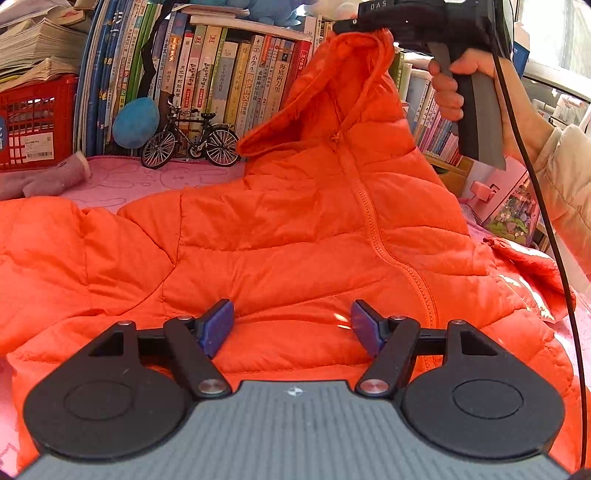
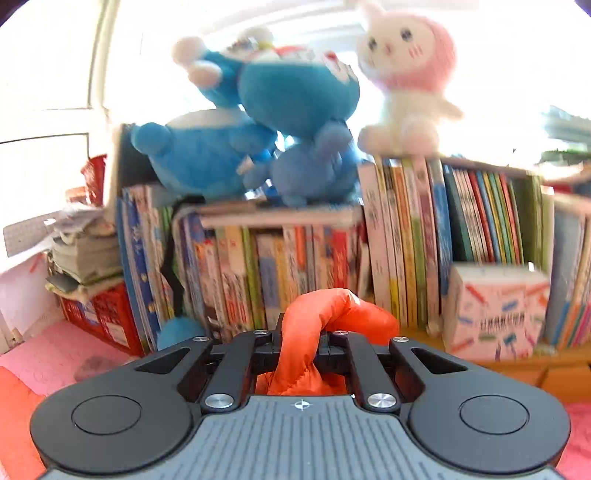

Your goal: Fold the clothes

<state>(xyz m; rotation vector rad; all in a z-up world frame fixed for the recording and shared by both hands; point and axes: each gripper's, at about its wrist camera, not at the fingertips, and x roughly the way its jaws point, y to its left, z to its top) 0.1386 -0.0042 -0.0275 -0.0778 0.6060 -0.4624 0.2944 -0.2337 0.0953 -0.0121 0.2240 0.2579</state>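
An orange quilted hooded jacket lies zip-side up on a pink mat. My left gripper is open, its blue pads hovering just over the jacket's lower front, holding nothing. My right gripper is at the top right of the left wrist view, shut on the hood's edge and lifting the hood off the mat. In the right wrist view the right gripper pinches a roll of orange hood fabric between its closed fingers.
A bookshelf full of books stands behind the mat, with a model bicycle, a blue plush ball and a red crate in front. Plush toys sit atop the books. A grey soft toy lies at left.
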